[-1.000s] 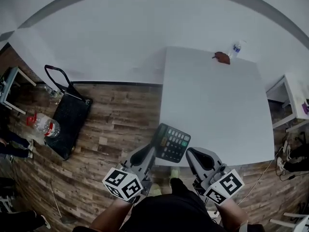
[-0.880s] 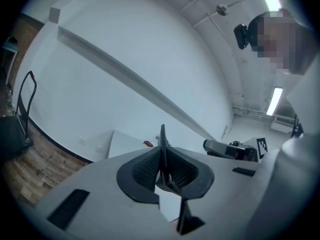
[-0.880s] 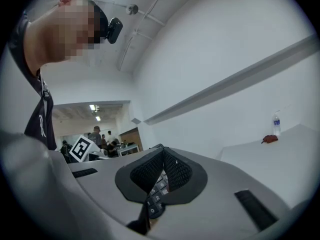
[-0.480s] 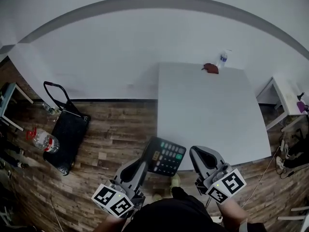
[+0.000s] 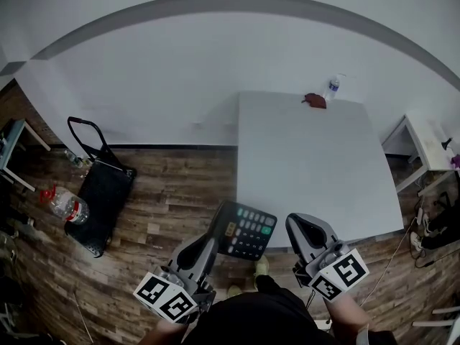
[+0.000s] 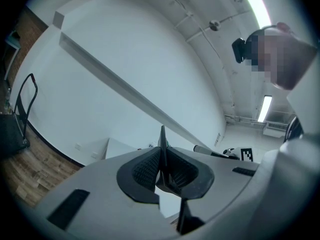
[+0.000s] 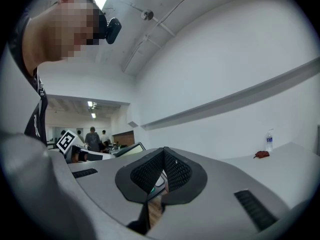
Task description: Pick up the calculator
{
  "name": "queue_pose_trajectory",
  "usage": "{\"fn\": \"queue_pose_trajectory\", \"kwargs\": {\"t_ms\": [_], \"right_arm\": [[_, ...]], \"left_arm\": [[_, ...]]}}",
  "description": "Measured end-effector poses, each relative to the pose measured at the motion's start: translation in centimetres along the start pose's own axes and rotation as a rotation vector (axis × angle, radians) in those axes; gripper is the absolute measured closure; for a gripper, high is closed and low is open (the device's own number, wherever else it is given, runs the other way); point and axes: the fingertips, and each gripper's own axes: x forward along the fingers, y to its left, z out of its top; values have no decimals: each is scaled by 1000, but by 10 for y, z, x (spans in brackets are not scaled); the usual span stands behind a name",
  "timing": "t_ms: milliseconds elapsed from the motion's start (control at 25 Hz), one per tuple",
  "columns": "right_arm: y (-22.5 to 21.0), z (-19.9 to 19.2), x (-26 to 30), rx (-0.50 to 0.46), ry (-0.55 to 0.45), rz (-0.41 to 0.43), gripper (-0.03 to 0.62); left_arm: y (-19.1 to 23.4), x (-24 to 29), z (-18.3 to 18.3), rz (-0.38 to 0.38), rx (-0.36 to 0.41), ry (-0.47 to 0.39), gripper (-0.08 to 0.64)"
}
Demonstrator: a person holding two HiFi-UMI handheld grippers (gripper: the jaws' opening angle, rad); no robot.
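Observation:
The black calculator [image 5: 246, 231], with grey keys and a few coloured ones, hangs in the air over the table's near left corner. My left gripper [image 5: 213, 240] is shut on its left edge. In the left gripper view the calculator [image 6: 162, 143] shows edge-on as a thin dark blade pinched between the ribbed pads of the left gripper [image 6: 163, 166]. My right gripper [image 5: 303, 230] is just right of the calculator and apart from it. Its pads meet at the tip, and the right gripper [image 7: 164, 170] holds nothing. Its view catches the calculator [image 7: 127, 149] to its left.
The white table [image 5: 316, 157] carries a water bottle [image 5: 332, 86] and a small reddish-brown object [image 5: 314, 100] at its far edge. On the wooden floor at the left stand a black hand trolley [image 5: 100, 192] and a large plastic bottle [image 5: 65, 205]. A white side table [image 5: 425, 141] is at the right.
The left gripper has lifted the calculator and drawn it slightly back towards me. The right gripper has risen a little beside it. The grip looks unchanged.

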Motion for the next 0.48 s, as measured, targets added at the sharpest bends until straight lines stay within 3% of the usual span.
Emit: {"fn": "queue_pose_trajectory", "kwargs": {"t_ms": [480], "right_arm": [[3, -4, -1, -1, 13, 8, 578]], "left_arm": [[-4, -1, 1, 7, 18, -7, 517]]}}
